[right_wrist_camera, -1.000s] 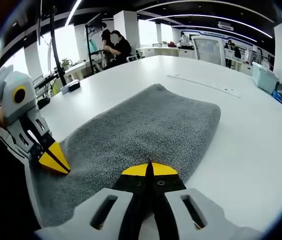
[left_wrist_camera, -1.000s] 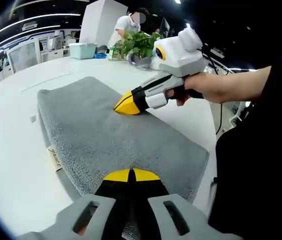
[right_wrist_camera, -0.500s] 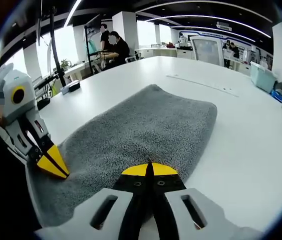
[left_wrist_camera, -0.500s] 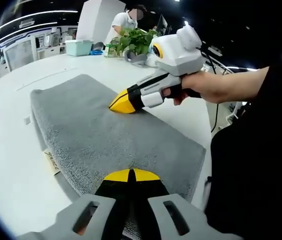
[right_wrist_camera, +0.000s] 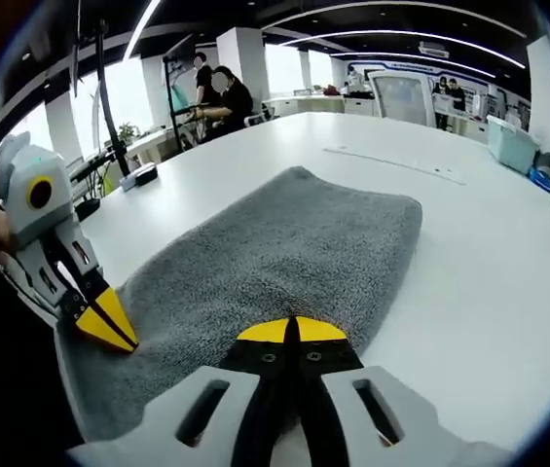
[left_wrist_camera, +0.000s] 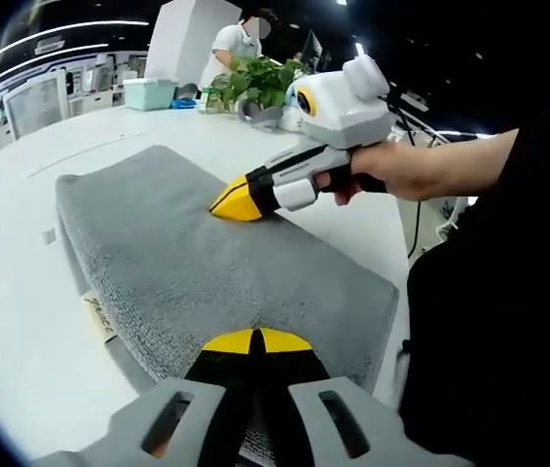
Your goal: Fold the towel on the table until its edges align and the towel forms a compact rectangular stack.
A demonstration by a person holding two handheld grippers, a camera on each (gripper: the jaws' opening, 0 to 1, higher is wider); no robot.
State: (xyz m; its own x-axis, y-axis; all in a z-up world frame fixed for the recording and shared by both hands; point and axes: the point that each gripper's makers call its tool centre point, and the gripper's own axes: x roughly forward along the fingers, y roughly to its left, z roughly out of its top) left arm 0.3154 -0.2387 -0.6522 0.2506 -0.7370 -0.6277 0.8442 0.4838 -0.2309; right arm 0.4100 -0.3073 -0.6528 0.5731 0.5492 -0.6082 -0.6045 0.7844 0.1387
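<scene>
A folded grey towel [left_wrist_camera: 206,263] lies flat on the white table [left_wrist_camera: 21,321]. Both grippers — left [left_wrist_camera: 255,342], right [right_wrist_camera: 290,332] — rest on it, jaws closed on nothing. Since a second ago, little has shifted — the stack looks finished, perhaps just being pressed.

Each gripper [left_wrist_camera: 253,342] has yellow tips, black jaws, grey-white body; the person's clothing [left_wrist_camera: 508,321] is black.

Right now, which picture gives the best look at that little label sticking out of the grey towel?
The left gripper view: the label pokes out from the towel edge onto the white table. In the right gripper view I can make out the towel but no label.
</scene>
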